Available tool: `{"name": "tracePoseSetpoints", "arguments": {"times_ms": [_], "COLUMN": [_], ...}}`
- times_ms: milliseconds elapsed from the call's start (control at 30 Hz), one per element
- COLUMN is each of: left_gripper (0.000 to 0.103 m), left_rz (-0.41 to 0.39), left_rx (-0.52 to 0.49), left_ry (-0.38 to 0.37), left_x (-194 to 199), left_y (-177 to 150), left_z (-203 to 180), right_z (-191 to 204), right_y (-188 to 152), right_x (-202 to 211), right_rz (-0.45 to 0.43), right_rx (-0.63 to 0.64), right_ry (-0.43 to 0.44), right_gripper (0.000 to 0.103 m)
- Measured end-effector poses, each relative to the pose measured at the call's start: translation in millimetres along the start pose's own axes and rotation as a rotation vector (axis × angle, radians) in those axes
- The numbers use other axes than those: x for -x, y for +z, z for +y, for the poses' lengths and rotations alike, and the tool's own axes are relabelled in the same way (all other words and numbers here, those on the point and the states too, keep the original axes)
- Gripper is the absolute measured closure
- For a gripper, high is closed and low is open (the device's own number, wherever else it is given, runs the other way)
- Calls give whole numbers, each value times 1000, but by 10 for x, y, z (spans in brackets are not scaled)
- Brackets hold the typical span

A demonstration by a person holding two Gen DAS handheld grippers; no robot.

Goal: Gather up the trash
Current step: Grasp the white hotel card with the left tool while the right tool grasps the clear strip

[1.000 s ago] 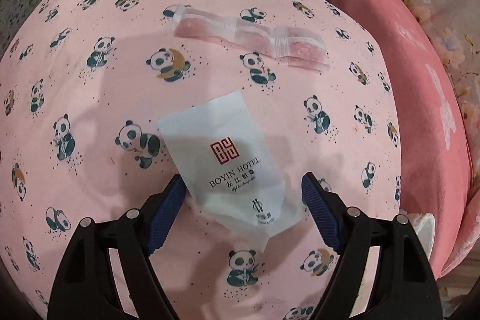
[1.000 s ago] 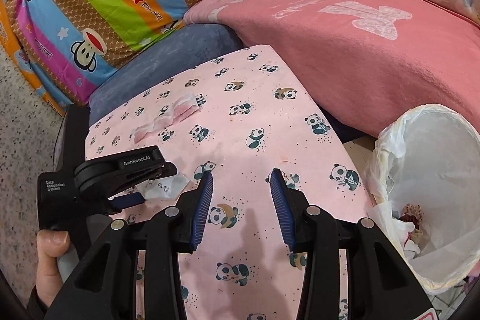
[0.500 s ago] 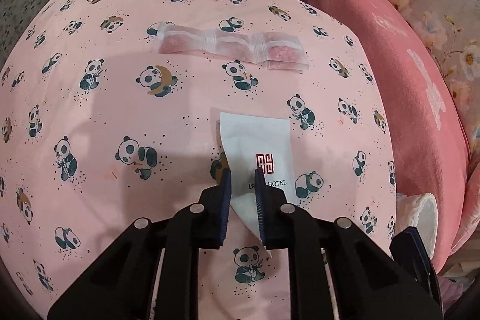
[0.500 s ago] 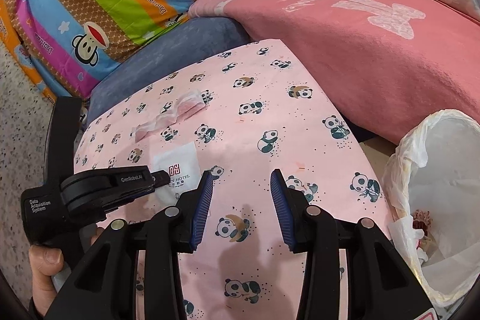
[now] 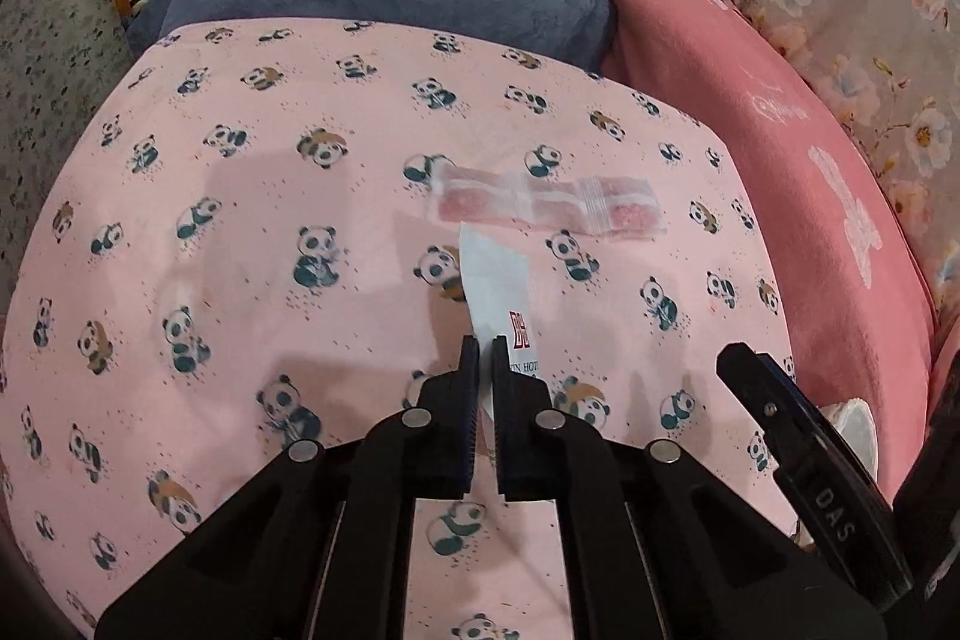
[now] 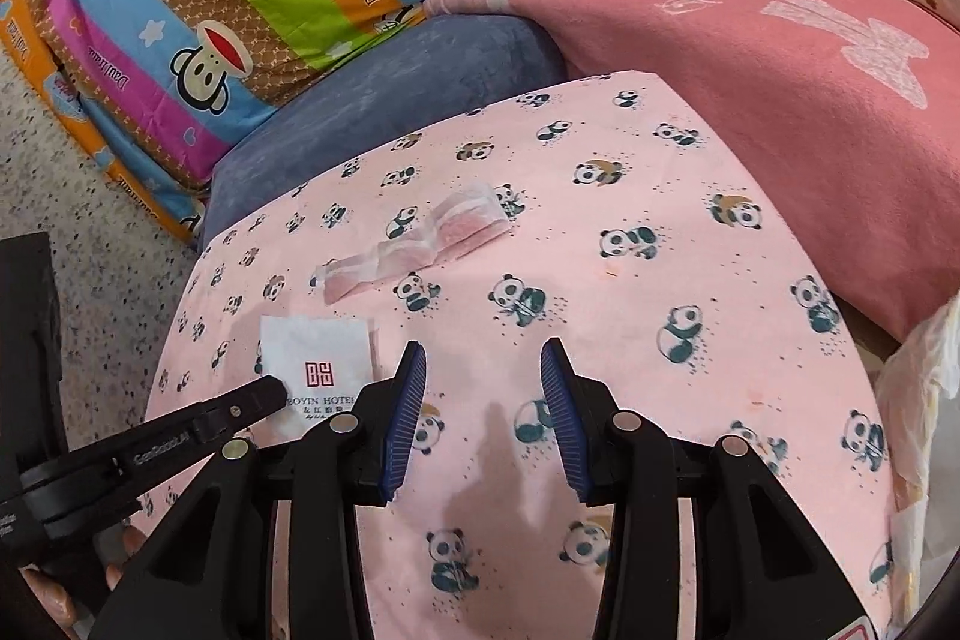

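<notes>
Left gripper (image 5: 486,349) clamped on white packet (image 5: 495,280), lifted above panda cloth (image 5: 240,220); right gripper (image 6: 483,370) half open, empty; clear bag (image 6: 414,244) beyond it, long axis slanted; right nearer.

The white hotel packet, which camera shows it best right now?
The right wrist view: the hotel packet faces it flat, logo readable. In the left wrist view the left gripper, pinching it, shows it nearly edge-on.
</notes>
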State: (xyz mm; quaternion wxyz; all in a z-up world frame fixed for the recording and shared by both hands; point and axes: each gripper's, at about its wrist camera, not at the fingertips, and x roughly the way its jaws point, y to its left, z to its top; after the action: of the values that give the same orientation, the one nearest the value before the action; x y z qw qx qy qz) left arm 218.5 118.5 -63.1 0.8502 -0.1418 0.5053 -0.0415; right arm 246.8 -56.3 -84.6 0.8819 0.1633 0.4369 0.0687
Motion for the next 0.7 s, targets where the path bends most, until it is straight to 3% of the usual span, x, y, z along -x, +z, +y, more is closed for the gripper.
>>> {"name": "tracePoseSetpoints", "arguments": {"times_ms": [267,567,700], "left_gripper": [99,99,99], "left_rz": [-55,-65,-58], "left_rx": [-27,-33,-37], "left_ry": [5,-8,-11], "left_x": [44,-56,-56], "left_y": [362,487,442], "left_z": [194,217,178], "right_z": [144,110,155], "right_y": [416,693,620], "right_x": [-559,-1174,-1112], "right_rz": [-2,86,86], "right_rx": [-20,-54,-16], "right_ry": [-13,-45,-27], "right_gripper": [61,59,77]}}
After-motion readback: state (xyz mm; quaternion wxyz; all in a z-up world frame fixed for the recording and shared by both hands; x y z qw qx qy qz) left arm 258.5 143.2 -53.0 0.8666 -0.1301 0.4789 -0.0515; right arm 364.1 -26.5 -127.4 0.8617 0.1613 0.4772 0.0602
